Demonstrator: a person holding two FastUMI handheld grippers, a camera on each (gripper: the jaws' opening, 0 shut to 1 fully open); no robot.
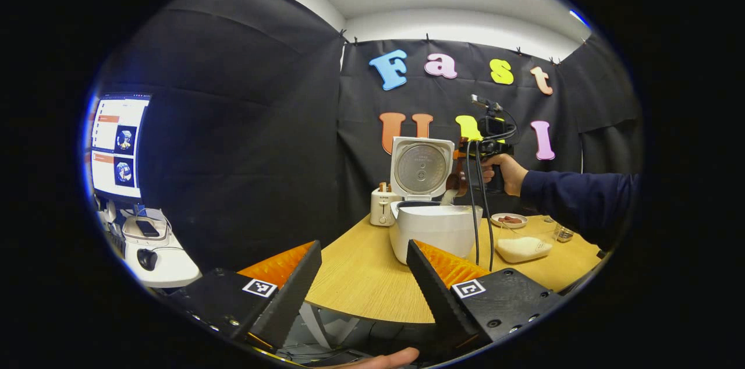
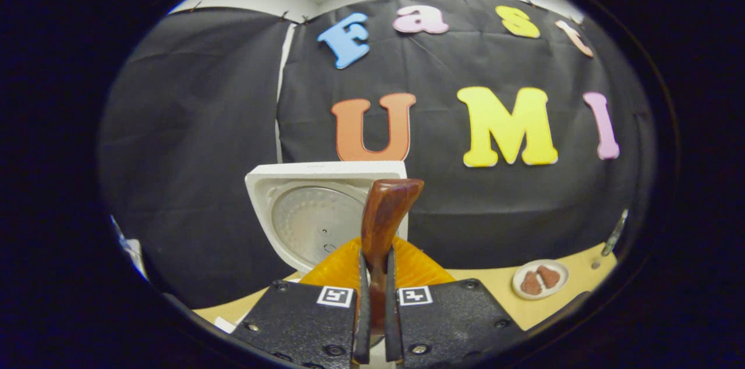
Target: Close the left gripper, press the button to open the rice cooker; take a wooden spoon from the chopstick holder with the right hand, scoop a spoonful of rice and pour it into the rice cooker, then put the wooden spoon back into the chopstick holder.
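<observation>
Pouring looks to be the step in hand. In the left gripper view, the left gripper (image 1: 364,276) hangs back near the table (image 1: 361,281) edge with its fingers wide apart and nothing between them. Ahead stands 1 cooker (image 1: 433,229), lid (image 1: 421,168) up, so the button press is judged done. Over its open pot the right gripper (image 1: 465,174), held by a hand (image 1: 505,174) in a dark sleeve, tips the spoon (image 1: 457,183), and a pale stream that seems to be rice drops from it into the pot. Beside the cooker on the left is 1 holder (image 1: 382,207) with 2 brown tips showing above it. To the right lie 1 bowl of rice (image 1: 522,248), 1 small plate (image 1: 509,220) and 1 small glass (image 1: 562,233).

In the right gripper view, the right gripper (image 2: 373,322) is clamped on the spoon handle (image 2: 384,223), which rises upright between the 2 fingers. Behind it is the raised lid (image 2: 314,212); at the right sits the plate (image 2: 539,279) with 2 brown pieces.

Next, by this reading, the spoon must be emptied, levelled, carried left past the cooker and lowered into the holder before the fingers part.
</observation>
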